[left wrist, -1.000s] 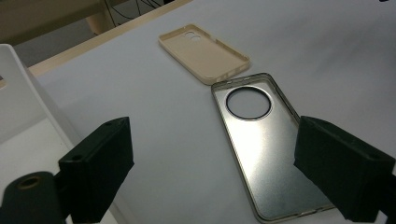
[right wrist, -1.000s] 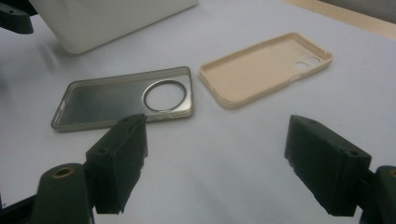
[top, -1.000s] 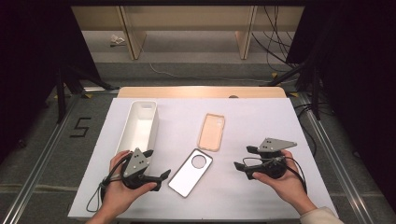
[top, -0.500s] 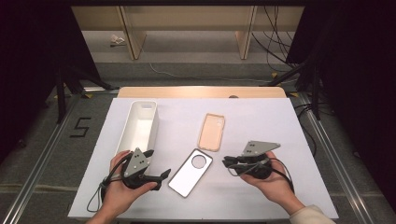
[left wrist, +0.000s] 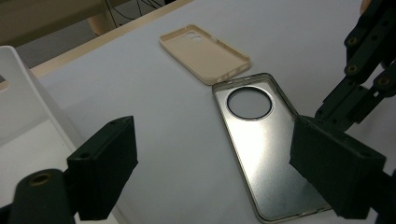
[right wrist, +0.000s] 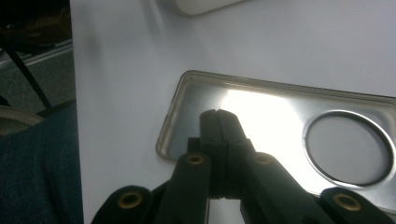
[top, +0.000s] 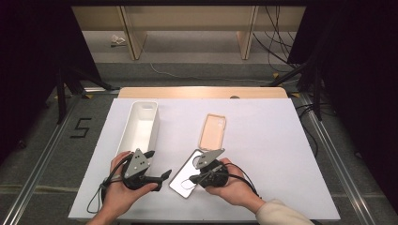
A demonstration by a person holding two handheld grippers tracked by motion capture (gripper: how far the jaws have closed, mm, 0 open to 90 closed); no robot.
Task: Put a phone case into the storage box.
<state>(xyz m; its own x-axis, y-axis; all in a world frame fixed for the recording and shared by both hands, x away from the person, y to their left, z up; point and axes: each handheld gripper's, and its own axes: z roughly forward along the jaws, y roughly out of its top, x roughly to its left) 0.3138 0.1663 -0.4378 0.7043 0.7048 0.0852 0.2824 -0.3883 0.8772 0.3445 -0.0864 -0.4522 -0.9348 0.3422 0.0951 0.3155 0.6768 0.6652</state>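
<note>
Right gripper (top: 190, 179) moved left over silver case (top: 187, 174), jaws just closed, empty, tips pressed together | left gripper (top: 157, 179) apart, beside case near table's (top: 281, 140) front edge | step: pin case | next: tan case (top: 213, 131)

Silver phone case (top: 187, 175) — round cutout, lying flat, hollow up.

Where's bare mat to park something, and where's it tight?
Free: the right of the white mat, beyond the beige case; also the strip between the white bin and that case. Tight: near edge, where the left claw and right claw crowd the silver case.
</note>
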